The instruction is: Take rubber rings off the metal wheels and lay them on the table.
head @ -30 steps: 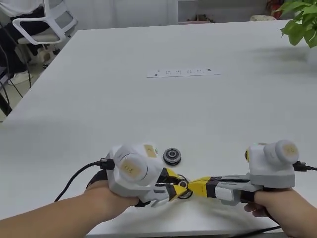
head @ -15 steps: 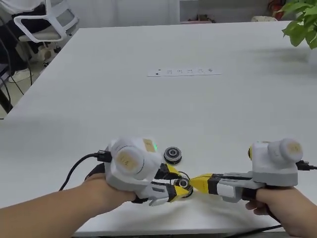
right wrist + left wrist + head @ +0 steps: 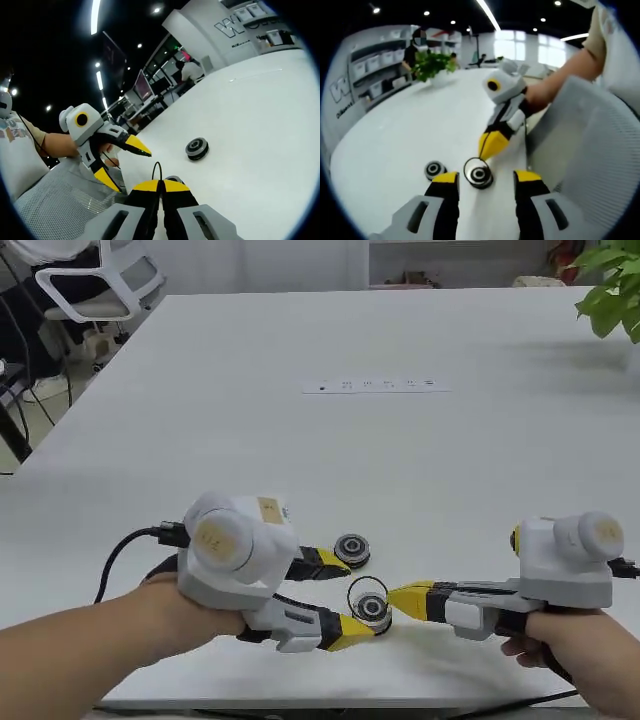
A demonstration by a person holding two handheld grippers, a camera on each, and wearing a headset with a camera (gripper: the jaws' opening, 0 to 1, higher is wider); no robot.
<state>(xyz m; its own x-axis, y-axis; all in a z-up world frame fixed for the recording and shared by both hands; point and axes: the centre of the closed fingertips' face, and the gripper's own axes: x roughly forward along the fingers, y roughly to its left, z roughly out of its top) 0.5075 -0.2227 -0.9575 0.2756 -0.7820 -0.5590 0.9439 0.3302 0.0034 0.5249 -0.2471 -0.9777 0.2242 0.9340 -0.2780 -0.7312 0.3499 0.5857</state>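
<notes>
We see the head view bright and evenly lit from above, the white table [image 3: 300,460] slightly washed out toward its far end, with only soft, faint shadows near its front edge. In both gripper views we see strong fisheye bending at the edges, ceiling lights [image 3: 487,14] glaring as strips and dots against darkness overhead, and the table almost blown out

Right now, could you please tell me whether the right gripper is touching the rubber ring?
Touching. In the right gripper view, the right gripper is closed on the rubber ring, whose thin black loop rises from between its jaws.
</notes>
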